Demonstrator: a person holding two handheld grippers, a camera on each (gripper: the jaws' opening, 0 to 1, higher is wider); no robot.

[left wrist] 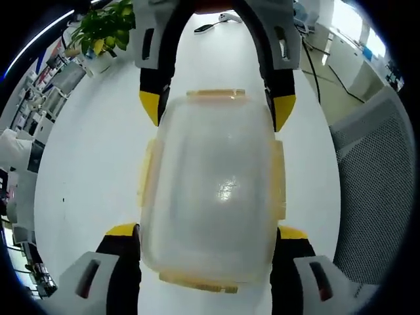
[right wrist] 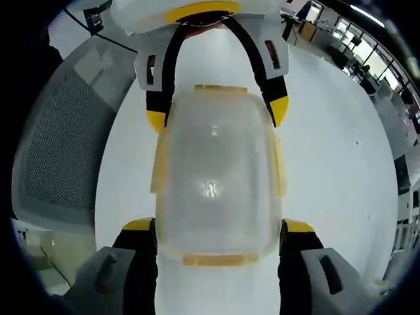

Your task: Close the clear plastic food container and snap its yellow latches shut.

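Clear container (left wrist: 210, 190) sits on white worktop (left wrist: 85, 170), lid on. Left hand-held gripper (left wrist: 209, 239) & right hand-held gripper (right wrist: 216, 230) spread, straddling opposite ends. Squeeze evenly, then press yellow latches (left wrist: 279, 180) down.

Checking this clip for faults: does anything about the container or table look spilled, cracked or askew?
Nothing stands out. The clear container sits flat on the white table with its lid on, squarely between the left claw and right claw. No spill or crack shows.
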